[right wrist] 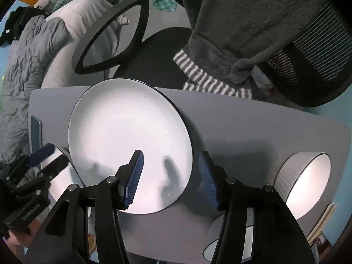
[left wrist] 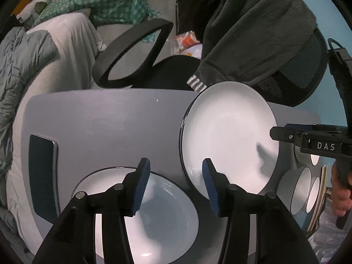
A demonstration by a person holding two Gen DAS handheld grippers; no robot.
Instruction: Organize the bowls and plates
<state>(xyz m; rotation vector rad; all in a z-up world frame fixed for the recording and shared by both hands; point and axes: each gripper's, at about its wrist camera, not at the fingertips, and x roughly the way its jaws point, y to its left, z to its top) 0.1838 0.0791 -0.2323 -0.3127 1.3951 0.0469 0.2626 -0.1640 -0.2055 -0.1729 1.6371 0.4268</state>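
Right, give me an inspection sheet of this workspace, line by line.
Surface: grey tabletop, rounded edge.
Job's things: large white dark-rimmed plate lying flat; a second white dark-rimmed plate nearer the left gripper; white ribbed bowl to the right; more small white bowls at the table's right end.
Clutter: dark flat phone-like slab near the table's left edge.
Grippers: left gripper open, empty, above the nearer plate; right gripper open, empty, over the large plate's edge.
Cables: nothing seen.
Surroundings: black office chair behind the table, dark grey fleece garment draped over it; grey quilt on a bed to the left.
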